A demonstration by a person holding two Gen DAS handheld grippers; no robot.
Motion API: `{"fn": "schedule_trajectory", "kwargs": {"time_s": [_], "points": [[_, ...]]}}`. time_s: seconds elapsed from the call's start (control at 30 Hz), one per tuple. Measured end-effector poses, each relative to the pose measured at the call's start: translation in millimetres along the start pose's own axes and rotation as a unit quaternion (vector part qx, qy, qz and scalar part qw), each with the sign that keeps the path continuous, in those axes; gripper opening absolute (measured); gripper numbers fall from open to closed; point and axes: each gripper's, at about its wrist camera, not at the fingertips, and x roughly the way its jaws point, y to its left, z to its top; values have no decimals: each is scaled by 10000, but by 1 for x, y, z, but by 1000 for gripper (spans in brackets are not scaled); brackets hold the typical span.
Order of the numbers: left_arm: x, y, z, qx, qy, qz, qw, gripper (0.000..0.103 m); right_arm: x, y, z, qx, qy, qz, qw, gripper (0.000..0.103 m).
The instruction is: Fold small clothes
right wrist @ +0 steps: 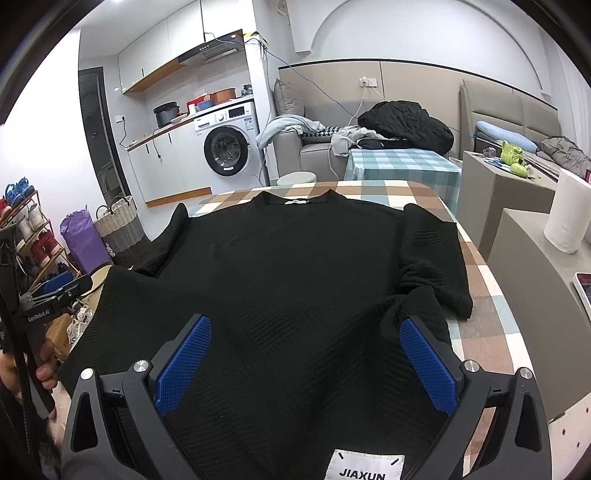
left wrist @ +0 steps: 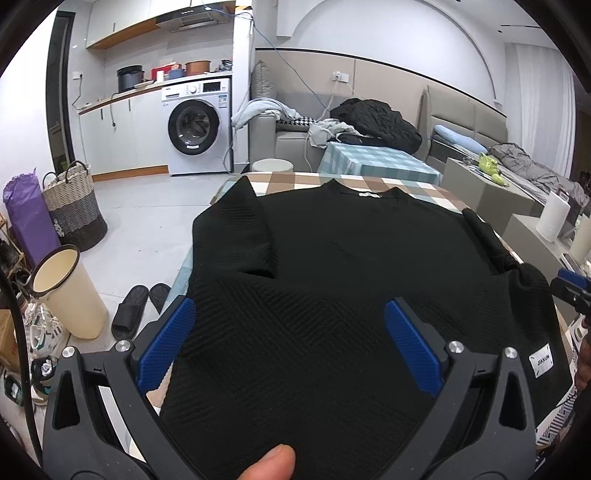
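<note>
Hovering spread wide, left tool [left wrist: 290,325] and right tool [right wrist: 304,345] frame black sweater [right wrist: 295,258] labelled JIAXUN.

Left hand-held gripper [left wrist: 290,345] and right hand-held gripper [right wrist: 304,363] both gape wide.

I'm in a lived-in studio flat: washing machine [left wrist: 197,127] and range hood [left wrist: 192,18] upper left, sofa [left wrist: 291,133] centre, bed [left wrist: 517,162] right.
</note>
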Motion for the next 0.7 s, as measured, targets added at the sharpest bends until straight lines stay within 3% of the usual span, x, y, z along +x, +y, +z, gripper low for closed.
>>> {"fn": "schedule_trajectory", "kwargs": {"time_s": [0.3, 0.5, 0.7], "points": [[-5, 0, 1, 19, -215, -28, 9998, 102, -1, -24, 4, 280, 11, 108, 9995, 103], [7, 14, -1, -158, -61, 60, 9998, 102, 9, -53, 4, 605, 143, -176, 9979, 103], [16, 24, 0, -156, -57, 108, 9998, 102, 12, -82, 12, 1164, 286, -161, 9927, 103]]}}
